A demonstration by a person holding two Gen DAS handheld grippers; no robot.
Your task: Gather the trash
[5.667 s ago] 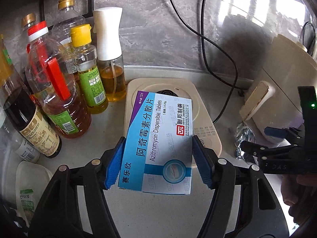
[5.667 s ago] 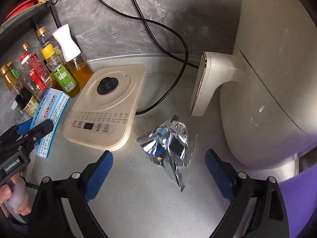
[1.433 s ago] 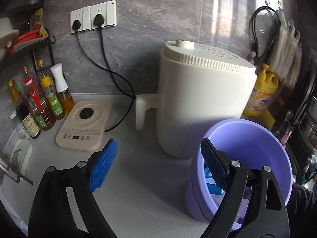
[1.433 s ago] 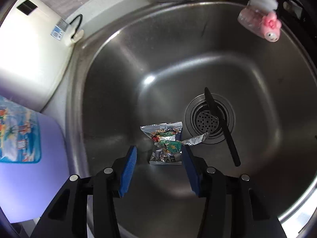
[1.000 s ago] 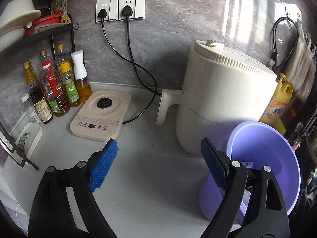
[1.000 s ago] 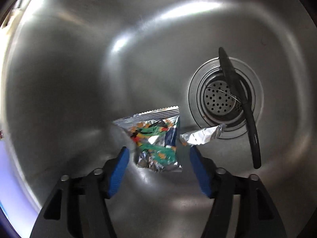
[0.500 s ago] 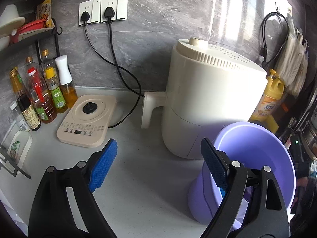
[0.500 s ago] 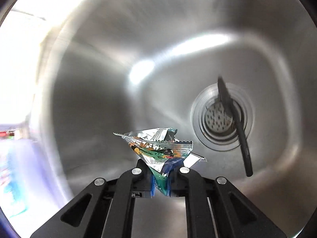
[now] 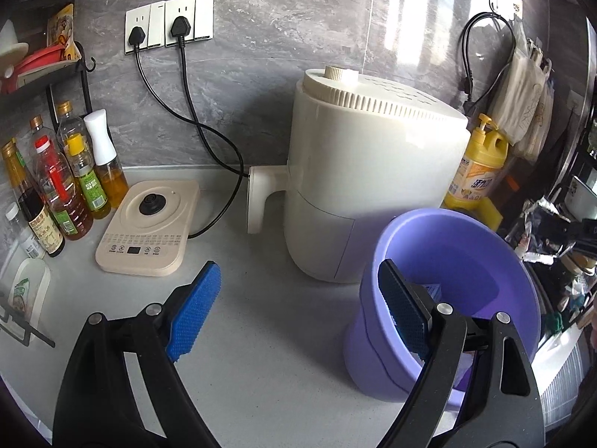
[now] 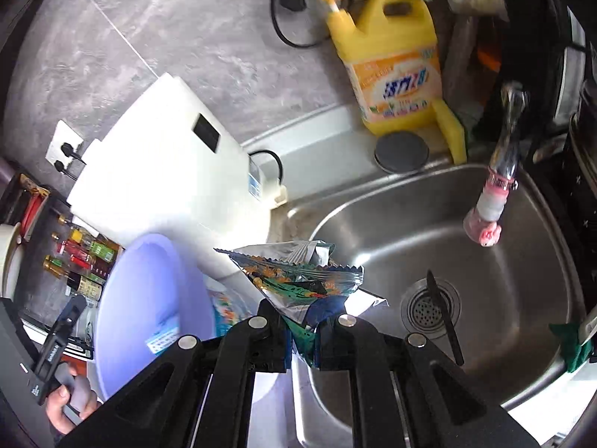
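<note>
Presently catalogued, by view.

Right wrist view: the right gripper (image 10: pixel 303 330) is seen clamped on a crumpled foil snack wrapper (image 10: pixel 298 280), silver inside with green, orange and blue print; no writing on it can be read. The wrapper is held in the air above the near-left rim of a stainless steel sink (image 10: pixel 522 261), just beside a lavender plastic bucket (image 10: pixel 145 287). At the bottom of the bucket a blue-and-white medicine box (image 10: pixel 162 336) is seen; its print is too small to read. A round drain strainer (image 10: pixel 425 308) is set in the sink floor, with a slim black utensil (image 10: pixel 444 321) lying across it. A tap fitted with a pink pig-shaped nozzle (image 10: pixel 488 220) hangs over the basin. Behind the sink a yellow dish-detergent jug (image 10: pixel 391 56) with a pump is stood; its label carries blue Chinese characters, not clearly legible. A yellow sponge (image 10: pixel 453 134) is leaned beside it.

Left wrist view: the left gripper (image 9: pixel 298 306) is held wide apart and empty above a grey countertop (image 9: pixel 261 336); its right blue pad overlaps the bucket (image 9: pixel 466 261) rim in the picture. A cream air fryer (image 9: pixel 365 171) is stood behind the bucket. To the left, a cream kettle base (image 9: pixel 149 231) with a printed button row is placed, its cord run to a wall socket (image 9: pixel 168 22). Oil and sauce bottles (image 9: pixel 59 186) are grouped at the far left; their labels are unreadable.
</note>
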